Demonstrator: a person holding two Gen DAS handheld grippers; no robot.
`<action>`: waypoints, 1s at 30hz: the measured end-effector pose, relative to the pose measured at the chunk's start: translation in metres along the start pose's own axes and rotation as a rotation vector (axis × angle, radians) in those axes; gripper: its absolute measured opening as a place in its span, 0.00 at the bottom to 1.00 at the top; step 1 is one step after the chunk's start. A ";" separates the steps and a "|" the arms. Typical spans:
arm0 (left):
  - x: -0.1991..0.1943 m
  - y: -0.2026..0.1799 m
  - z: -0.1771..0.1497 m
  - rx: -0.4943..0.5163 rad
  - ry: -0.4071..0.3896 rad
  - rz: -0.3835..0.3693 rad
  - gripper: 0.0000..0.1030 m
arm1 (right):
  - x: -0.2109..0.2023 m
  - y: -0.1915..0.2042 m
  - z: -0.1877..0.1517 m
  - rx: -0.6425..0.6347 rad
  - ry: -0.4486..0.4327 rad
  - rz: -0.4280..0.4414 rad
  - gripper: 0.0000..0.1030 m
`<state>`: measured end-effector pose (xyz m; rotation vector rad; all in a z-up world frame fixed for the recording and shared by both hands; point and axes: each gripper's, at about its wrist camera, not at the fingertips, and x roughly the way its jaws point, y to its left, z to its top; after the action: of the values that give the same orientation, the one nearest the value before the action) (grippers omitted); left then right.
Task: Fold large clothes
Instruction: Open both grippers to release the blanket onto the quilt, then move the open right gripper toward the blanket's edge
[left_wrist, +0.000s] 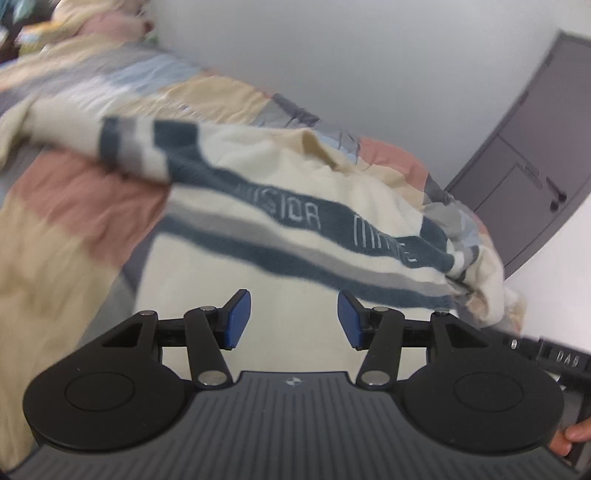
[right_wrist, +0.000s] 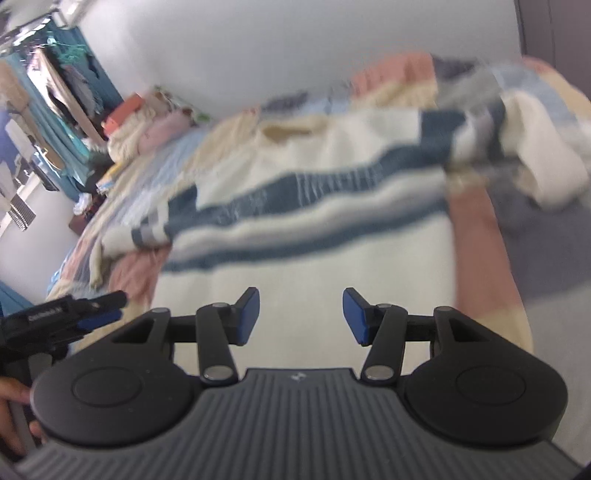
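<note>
A cream sweater (left_wrist: 280, 273) with dark blue and grey chest stripes and white lettering lies spread on the bed. Its sleeves are folded inward over the chest in both views. My left gripper (left_wrist: 294, 319) stands open above the sweater's lower cream part, blue pads apart with nothing between them. My right gripper (right_wrist: 301, 316) is open too, hovering over the same cream area of the sweater (right_wrist: 306, 236), nothing held. The left gripper's tip (right_wrist: 99, 308) shows at the left edge of the right wrist view.
The sweater rests on a patchwork bedspread (left_wrist: 70, 206) of pink, beige, grey and blue. A white wall and a dark door (left_wrist: 532, 140) stand behind the bed. Piled laundry (right_wrist: 147, 125) and a cluttered clothes rack (right_wrist: 62, 96) are at the far left. A hand (right_wrist: 11, 413) grips the handle.
</note>
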<state>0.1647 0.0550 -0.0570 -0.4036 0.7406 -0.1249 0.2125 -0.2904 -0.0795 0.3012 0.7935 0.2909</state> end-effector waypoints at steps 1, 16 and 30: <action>0.009 -0.004 0.002 0.032 -0.003 -0.001 0.56 | 0.007 0.004 0.003 -0.011 -0.019 -0.007 0.51; 0.103 0.026 -0.010 0.088 -0.012 0.085 0.57 | 0.104 -0.008 -0.008 -0.070 -0.058 -0.141 0.51; 0.121 0.041 -0.019 0.097 0.027 0.043 0.59 | 0.142 -0.009 -0.032 -0.099 0.045 -0.191 0.51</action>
<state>0.2393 0.0566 -0.1627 -0.2941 0.7659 -0.1257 0.2848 -0.2415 -0.1967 0.1248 0.8425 0.1572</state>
